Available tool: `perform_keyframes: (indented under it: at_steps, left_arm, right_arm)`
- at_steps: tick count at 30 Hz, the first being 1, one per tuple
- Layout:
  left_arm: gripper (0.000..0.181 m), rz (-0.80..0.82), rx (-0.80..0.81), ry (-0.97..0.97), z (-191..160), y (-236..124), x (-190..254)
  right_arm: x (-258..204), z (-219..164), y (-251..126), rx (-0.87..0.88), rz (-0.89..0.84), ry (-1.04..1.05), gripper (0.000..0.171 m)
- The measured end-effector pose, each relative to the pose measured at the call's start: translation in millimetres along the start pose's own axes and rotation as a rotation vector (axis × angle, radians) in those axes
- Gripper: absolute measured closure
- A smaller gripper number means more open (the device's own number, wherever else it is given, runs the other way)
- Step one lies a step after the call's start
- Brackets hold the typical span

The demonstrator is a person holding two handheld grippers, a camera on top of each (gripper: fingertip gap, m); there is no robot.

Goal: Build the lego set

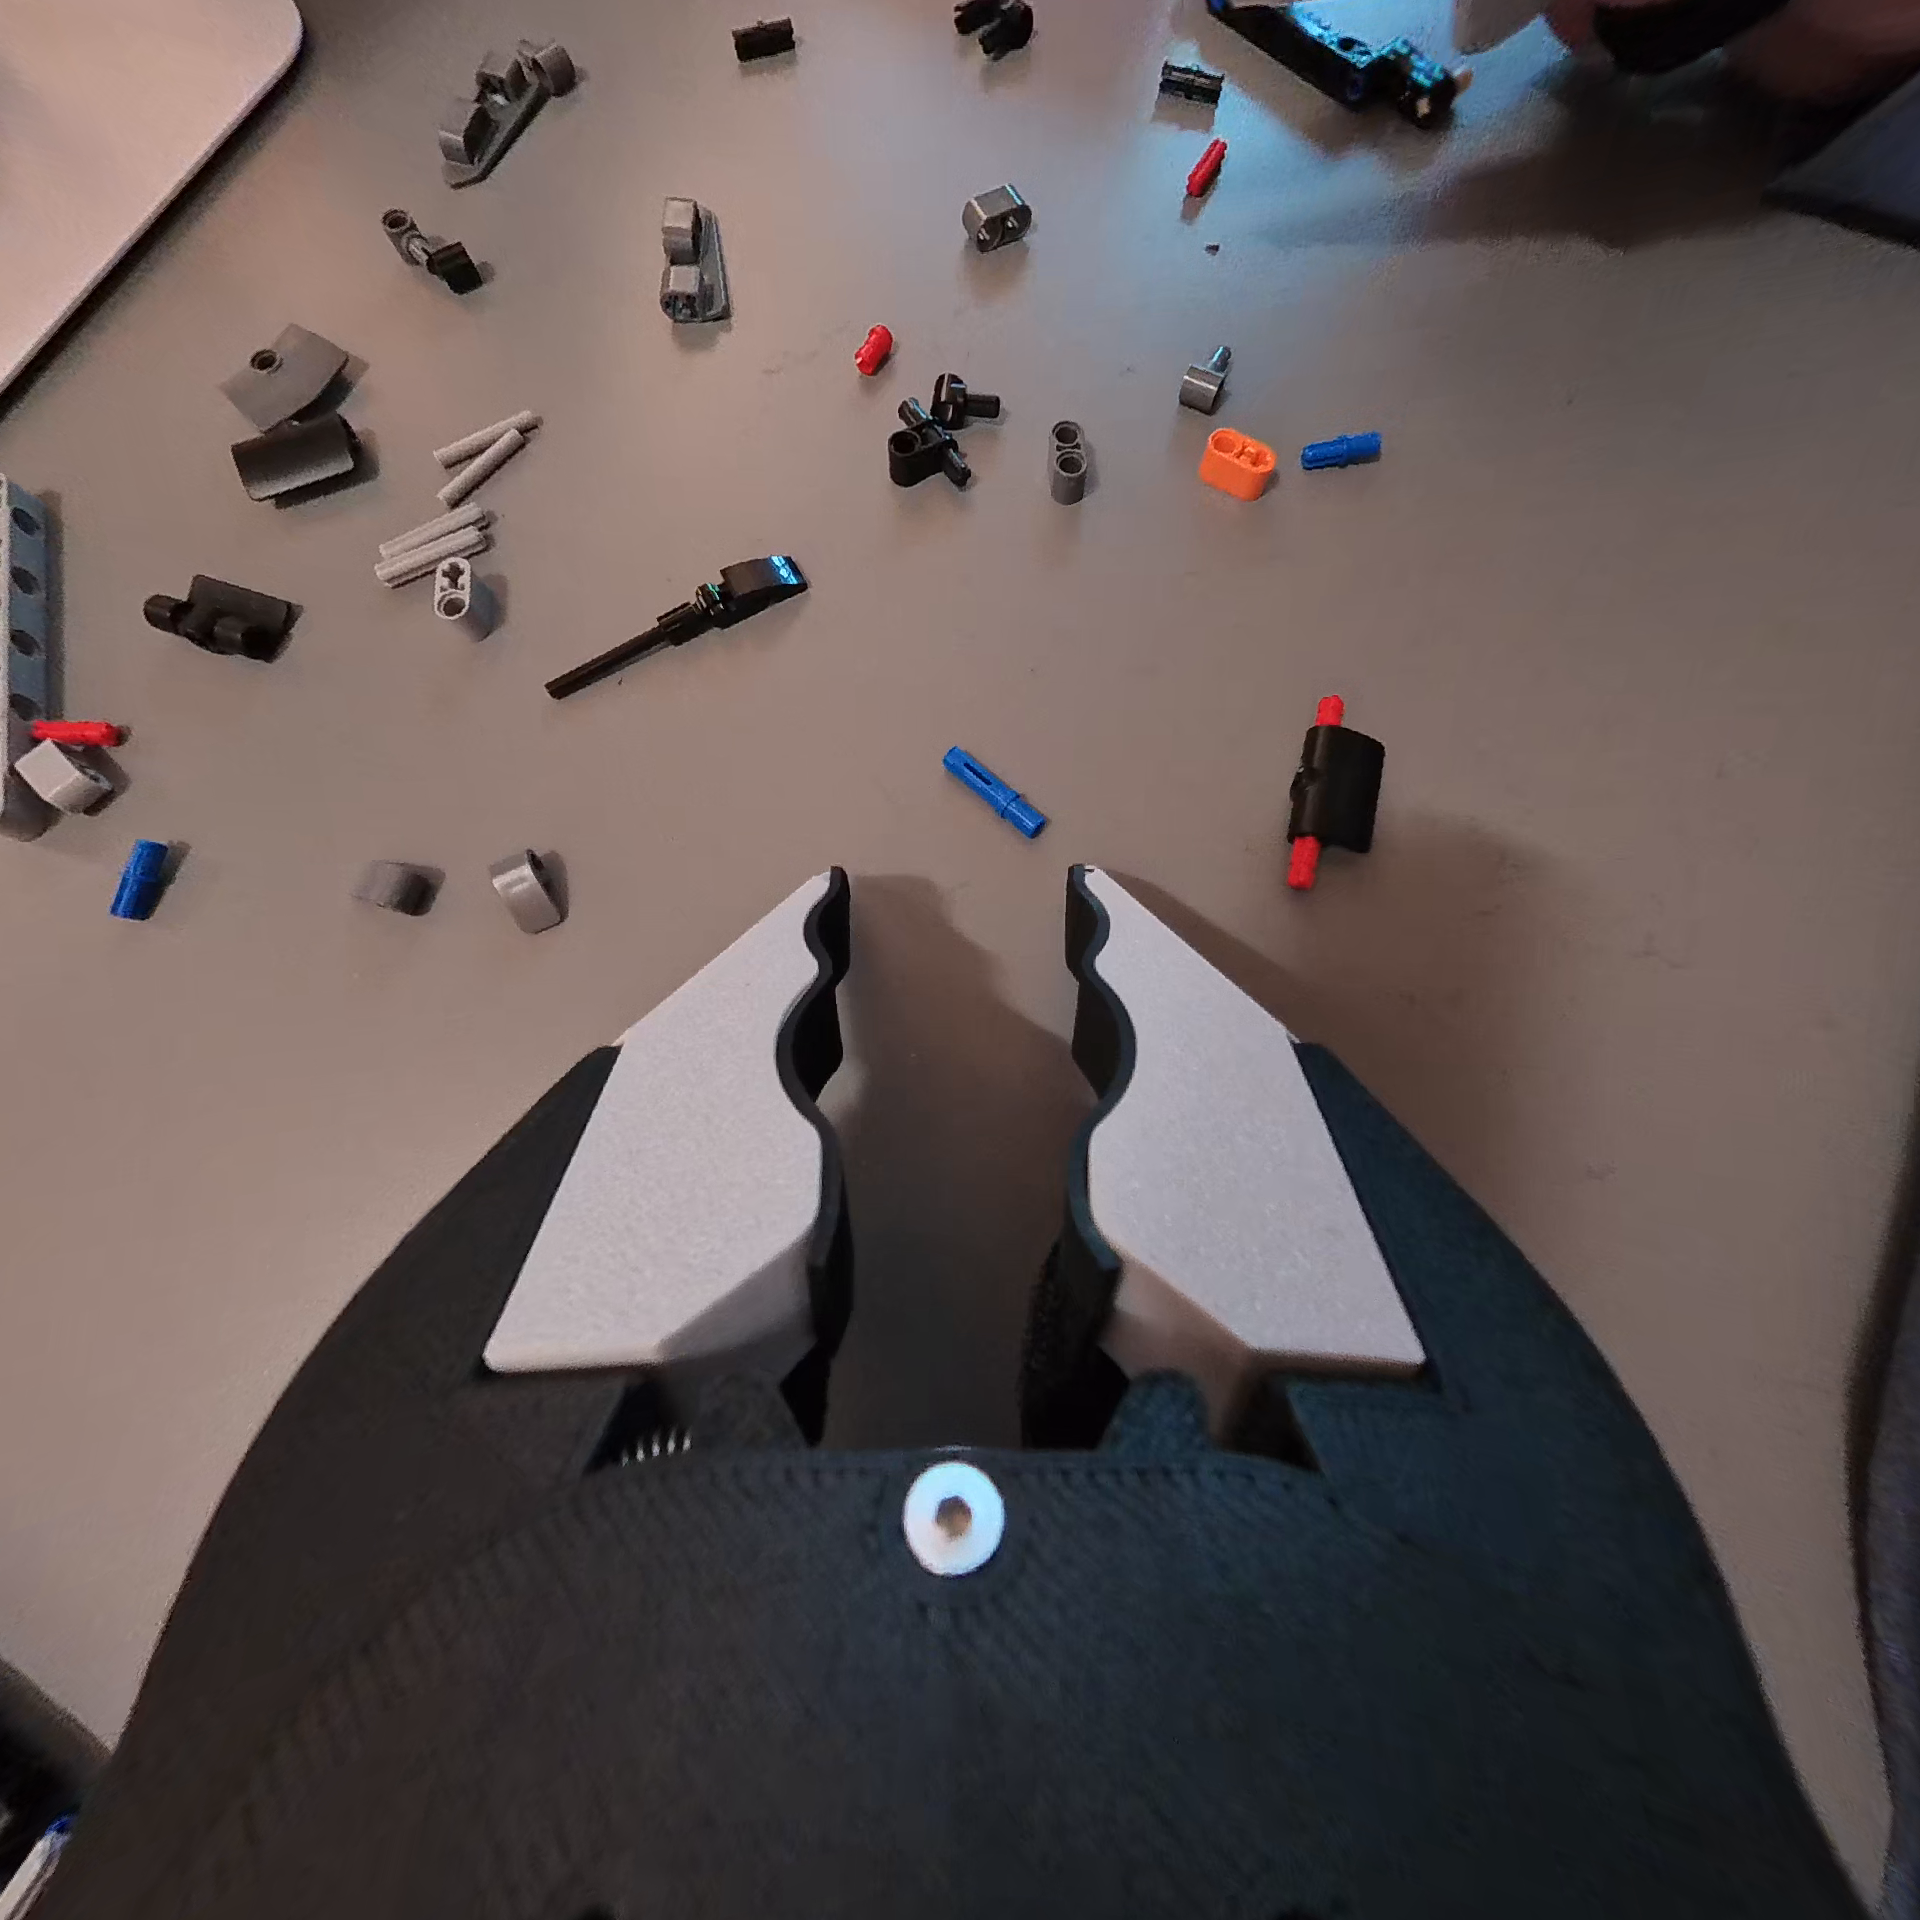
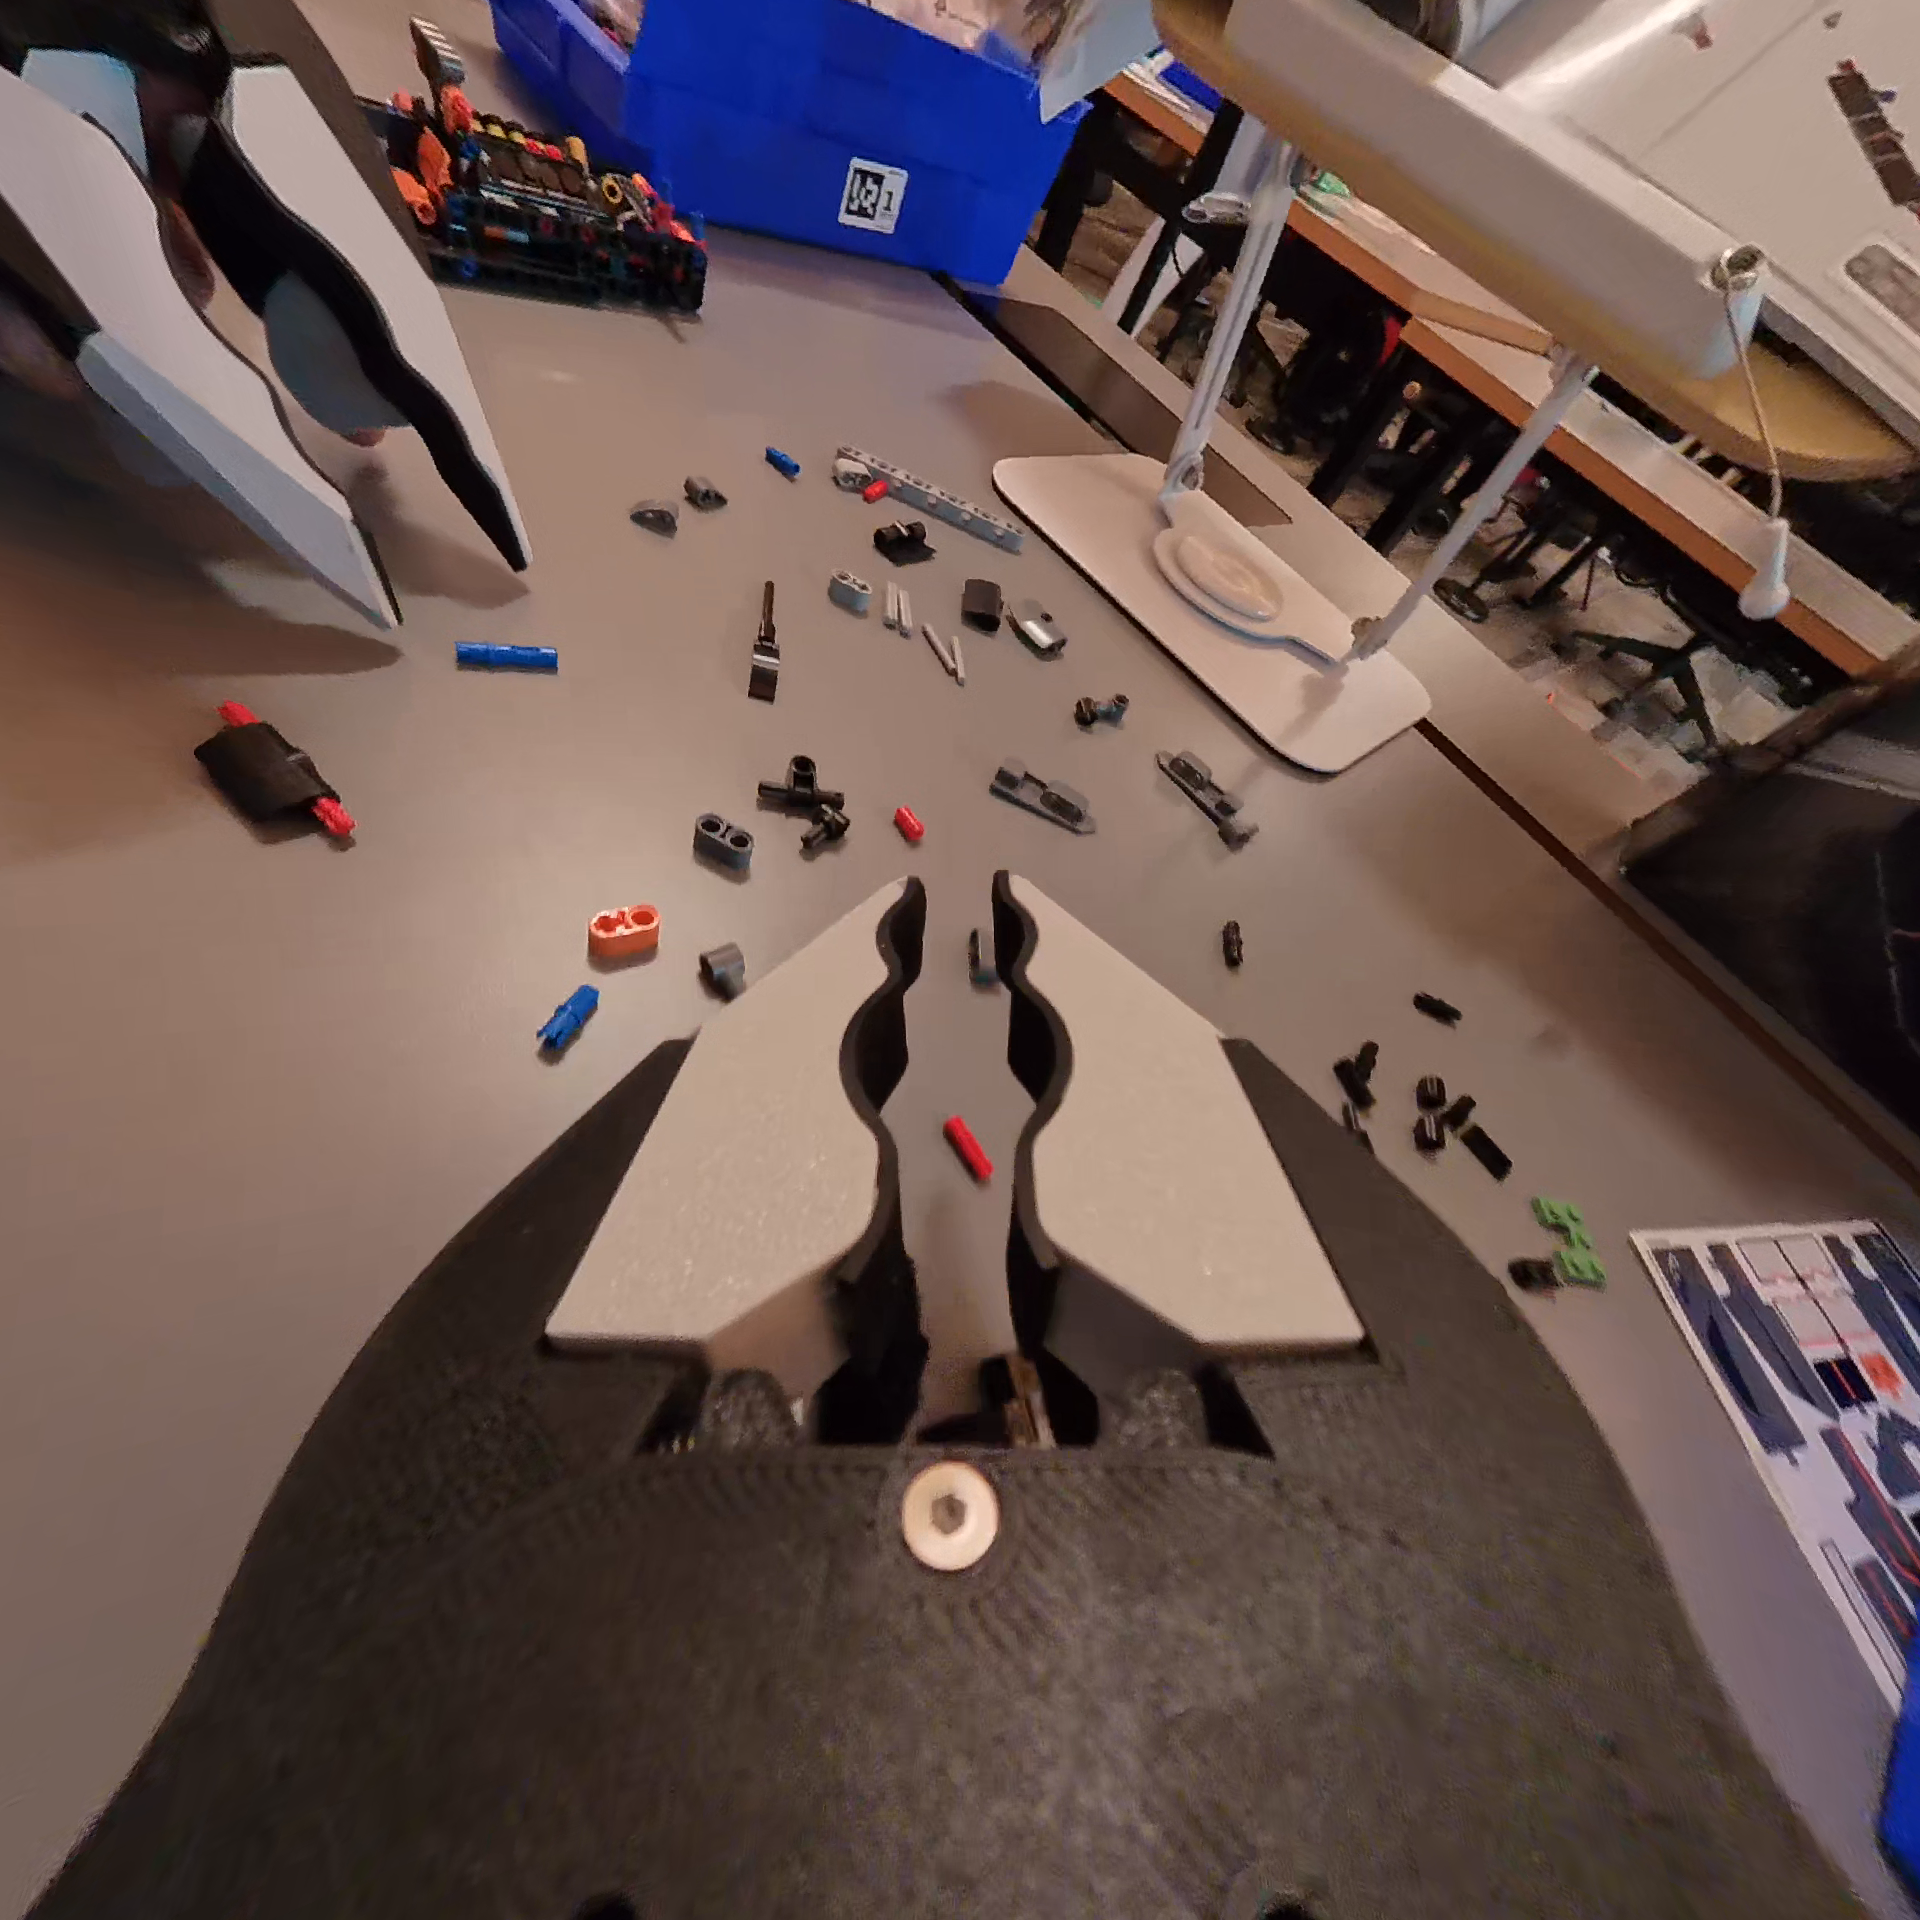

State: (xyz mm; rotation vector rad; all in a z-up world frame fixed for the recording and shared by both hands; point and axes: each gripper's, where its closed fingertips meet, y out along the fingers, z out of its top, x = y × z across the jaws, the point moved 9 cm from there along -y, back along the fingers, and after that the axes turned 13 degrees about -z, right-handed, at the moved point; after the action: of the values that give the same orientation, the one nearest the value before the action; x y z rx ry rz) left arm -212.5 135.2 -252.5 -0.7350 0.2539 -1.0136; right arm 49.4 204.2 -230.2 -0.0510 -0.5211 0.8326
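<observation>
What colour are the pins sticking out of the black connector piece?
Red. The pins show at both ends of the black connector, best in the left wrist view.

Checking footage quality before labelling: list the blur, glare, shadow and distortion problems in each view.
Left wrist view: motion blur smears the top right corner around the black assembly; bluish glare on the table there; the left tool casts a soft shadow. Right wrist view: wide-angle bending curves the table edge; the blue bin looks soft.
</observation>
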Motion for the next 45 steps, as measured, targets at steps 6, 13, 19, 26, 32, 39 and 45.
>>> perform_keyframes:
  at_steps: [6,13,19,26,32,39,45]
  left_arm:
    - [0.142,-0.003,0.001,-0.011,0,0,-1]
    - [0.142,-0.007,-0.001,-0.003,0,0,0]
    - [0.142,-0.003,-0.009,-0.001,0,1,0]
    - [0.143,-0.023,-0.002,-0.016,2,3,1]
    - [0.142,-0.041,0.035,-0.029,2,-1,0]
    - [0.142,-0.078,0.059,-0.052,3,-3,-2]
    - [0.142,-0.118,0.074,-0.08,3,-4,-5]
  right_arm:
    - [6,-10,-15,-0.037,-0.041,0.01,0.161]
    - [2,-9,-15,-0.036,-0.021,-0.019,0.163]
    - [-21,4,-15,-0.046,0.065,-0.114,0.158]
    - [-27,66,54,-0.072,0.264,-0.196,0.145]
    - [-31,79,164,-0.158,0.424,-0.286,0.14]
    - [-37,81,230,-0.225,0.537,-0.294,0.138]
    - [-41,73,245,-0.293,0.578,-0.304,0.15]
